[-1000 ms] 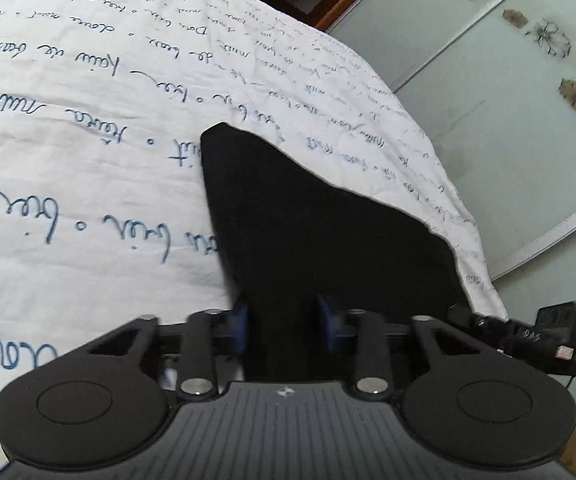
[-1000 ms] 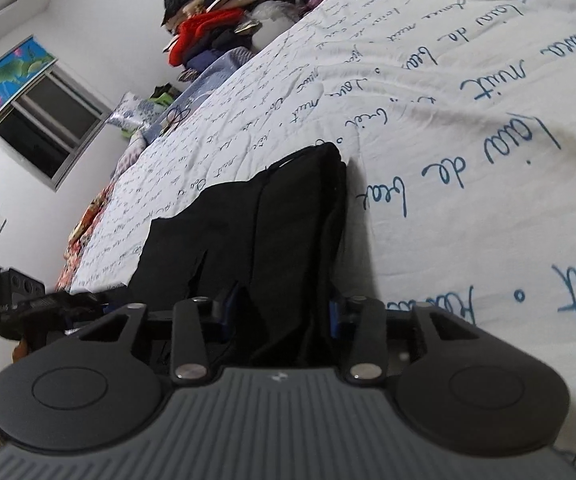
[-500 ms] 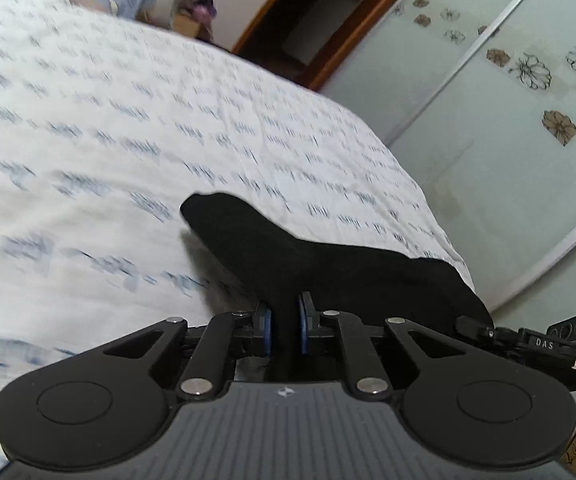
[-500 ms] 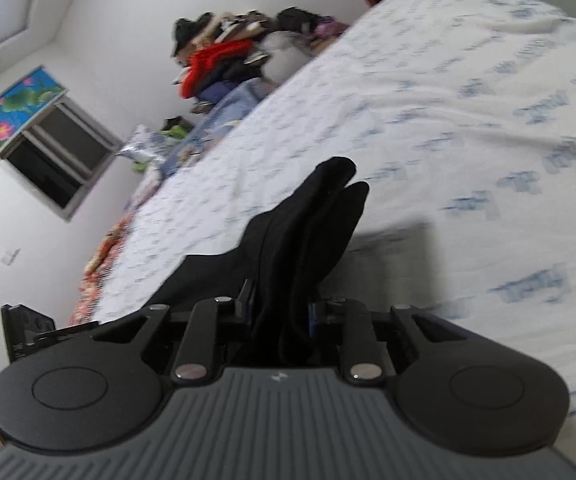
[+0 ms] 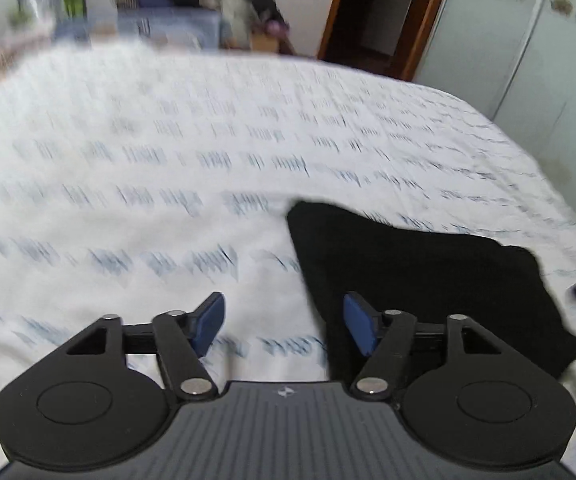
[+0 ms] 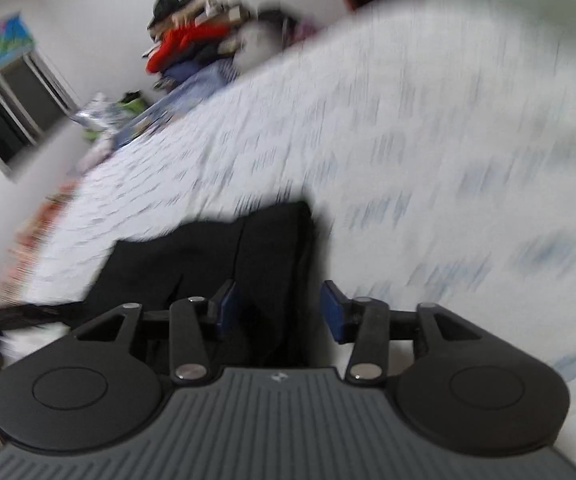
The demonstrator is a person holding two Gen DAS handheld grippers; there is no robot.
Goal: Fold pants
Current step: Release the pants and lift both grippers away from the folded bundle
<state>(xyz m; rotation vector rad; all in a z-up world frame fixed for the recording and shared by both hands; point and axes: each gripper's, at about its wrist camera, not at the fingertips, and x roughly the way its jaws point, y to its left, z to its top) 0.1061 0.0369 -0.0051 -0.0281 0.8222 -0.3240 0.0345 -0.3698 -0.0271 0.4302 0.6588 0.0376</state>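
Letting go is what marks this moment: both grippers have just been opening, and nothing is pinched in either now. The left gripper (image 5: 283, 324) has its blue pads well apart over bare sheet, with the black fabric pants (image 5: 420, 284) lying just beside its right-hand pad. The right gripper (image 6: 277, 316) also stands apart; the dark cloth lies below and between its pads, but neither pad presses on it.

Half a second earlier each gripper was clamped on a raised ridge of the cloth, lifted off the bed. Now the pants lie flat as a compact dark block on the white bed sheet printed with blue handwriting (image 5: 167, 160), near the bed's edge, and look shorter than the long spread shape of a second ago. I judge that one fold has been laid down and released.

Both views are smeared with motion blur, so edge alignment is hard to check. Another fold, or some smoothing, may be what remains.
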